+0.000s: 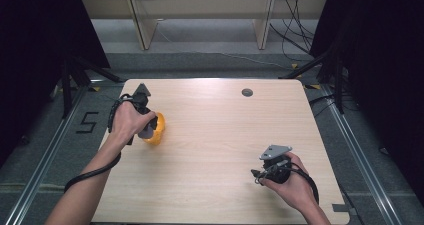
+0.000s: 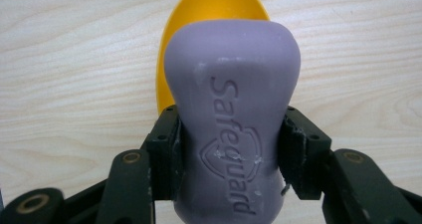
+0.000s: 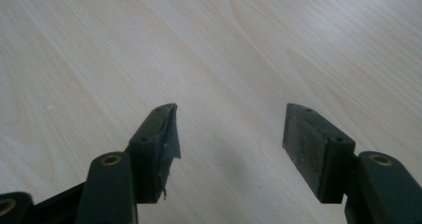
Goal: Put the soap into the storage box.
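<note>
**A:** What is on the table?

**B:** A light wooden table (image 1: pixel 215 135) seen from above, with a person's two forearms coming in from the near edge. Each hand holds a black two-jaw gripper. The left gripper (image 1: pixel 150 127) sits near the table's left edge, about midway between near and far. The right gripper (image 1: pixel 257 175) is well apart from it, toward the near right corner.

**A:** Is the left one holding anything?

**B:** Yes. In the left gripper view its two jaws are clenched on a lilac bar of soap (image 2: pixel 231 119), one pad pressing each side of the bar's narrow waist. The word "Safeguard" and a shield mark are moulded into the face of the bar. The soap's rounded far end lies over a yellow soap dish (image 2: pixel 166 59), whose curved rim shows behind and to the left of the bar. Whether the soap touches the dish I cannot tell.

**A:** Where is that dish in the overhead picture?

**B:** Just beside the left hand (image 1: pixel 127 121), on its right, resting on the wood.

**A:** And the right gripper?

**B:** Released. In the right gripper view its jaws stand wide apart with bare wood grain between them, and they grasp nothing. The left pad's covering looks torn and frayed along its edge.
</note>
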Action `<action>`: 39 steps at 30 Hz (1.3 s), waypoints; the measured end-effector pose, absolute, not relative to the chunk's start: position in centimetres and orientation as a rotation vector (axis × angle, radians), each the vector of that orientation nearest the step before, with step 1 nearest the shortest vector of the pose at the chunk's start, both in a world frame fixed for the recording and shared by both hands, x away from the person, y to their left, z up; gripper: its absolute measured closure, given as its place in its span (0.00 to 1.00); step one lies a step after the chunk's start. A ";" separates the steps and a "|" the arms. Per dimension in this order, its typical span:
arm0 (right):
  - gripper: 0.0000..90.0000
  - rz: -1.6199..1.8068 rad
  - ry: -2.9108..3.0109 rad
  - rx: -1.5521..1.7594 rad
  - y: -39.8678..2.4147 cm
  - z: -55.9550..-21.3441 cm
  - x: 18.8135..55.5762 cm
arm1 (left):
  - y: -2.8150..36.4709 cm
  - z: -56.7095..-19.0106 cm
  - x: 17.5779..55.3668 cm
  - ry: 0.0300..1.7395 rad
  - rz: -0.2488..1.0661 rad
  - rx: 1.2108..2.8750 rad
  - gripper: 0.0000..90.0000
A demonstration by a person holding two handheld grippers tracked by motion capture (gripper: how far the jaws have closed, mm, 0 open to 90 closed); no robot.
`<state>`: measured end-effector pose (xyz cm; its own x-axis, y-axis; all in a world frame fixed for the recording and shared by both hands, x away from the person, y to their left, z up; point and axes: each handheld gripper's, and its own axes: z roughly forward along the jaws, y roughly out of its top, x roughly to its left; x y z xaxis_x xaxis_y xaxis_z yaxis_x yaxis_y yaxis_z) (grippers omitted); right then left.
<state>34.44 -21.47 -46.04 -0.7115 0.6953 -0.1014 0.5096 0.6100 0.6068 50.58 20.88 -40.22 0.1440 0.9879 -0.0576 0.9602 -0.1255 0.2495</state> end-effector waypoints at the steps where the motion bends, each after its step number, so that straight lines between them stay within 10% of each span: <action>1: 0.44 0.797 2.510 0.972 -21.5 -46.0 34.4 | 20.9 -40.2 50.7 1.911 0.179 2.193 0.54; 39: 0.43 0.793 2.508 0.967 -21.5 -46.0 34.4 | 20.7 -42.4 52.8 1.852 0.199 2.191 0.54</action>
